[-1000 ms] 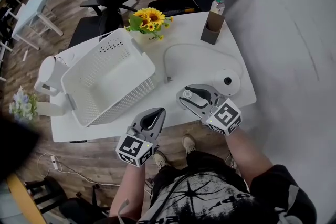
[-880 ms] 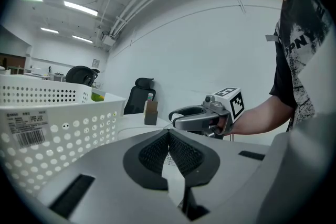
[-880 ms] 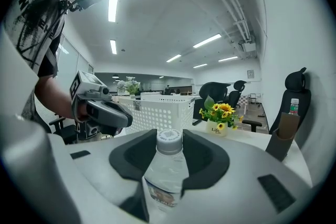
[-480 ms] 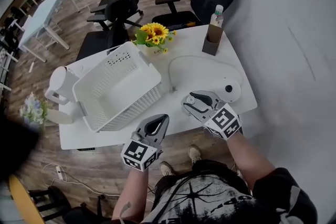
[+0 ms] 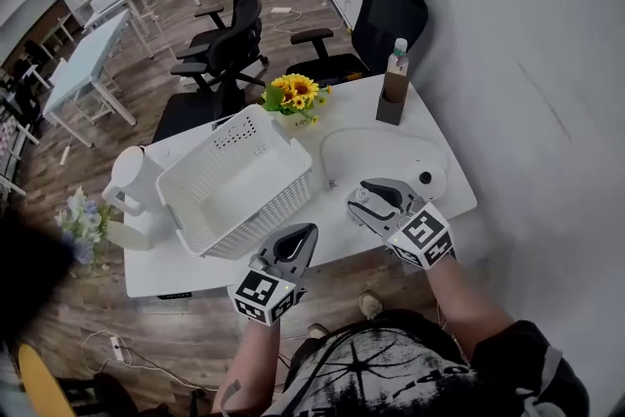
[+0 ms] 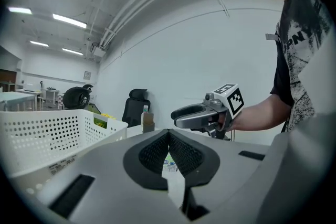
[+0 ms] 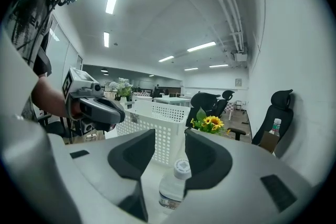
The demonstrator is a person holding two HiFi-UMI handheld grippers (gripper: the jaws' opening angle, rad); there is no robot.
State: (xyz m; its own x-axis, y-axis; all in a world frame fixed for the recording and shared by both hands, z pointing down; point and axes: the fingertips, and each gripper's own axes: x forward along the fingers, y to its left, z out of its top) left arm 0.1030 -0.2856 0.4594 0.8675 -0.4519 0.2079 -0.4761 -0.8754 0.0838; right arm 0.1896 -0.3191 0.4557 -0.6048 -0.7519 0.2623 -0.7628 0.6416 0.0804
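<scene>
A clear water bottle with a white cap (image 7: 181,168) stands on the white table (image 5: 186,259), between the parted jaws of my right gripper (image 7: 169,136). The jaws stand wide of it and do not touch it. From above, the cap (image 5: 363,196) shows at that gripper's (image 5: 373,193) tips near the table's front edge. My left gripper (image 5: 308,231) hovers by the front edge, left of the right one, with its jaws shut (image 6: 169,135) on nothing. In the left gripper view the right gripper (image 6: 202,115) is ahead to the right.
A white perforated basket (image 5: 239,181) takes up the table's left middle, with a white jug (image 5: 132,183) to its left. Sunflowers (image 5: 296,96), a second bottle in a brown holder (image 5: 395,78), a round white device (image 5: 427,179) and a cable (image 5: 371,134) lie behind. Office chairs (image 5: 391,0) stand beyond.
My right gripper's jaws have opened off the bottle, which now sits lower between them. Both grippers have risen a little; the basket looks lower in the left gripper view.
</scene>
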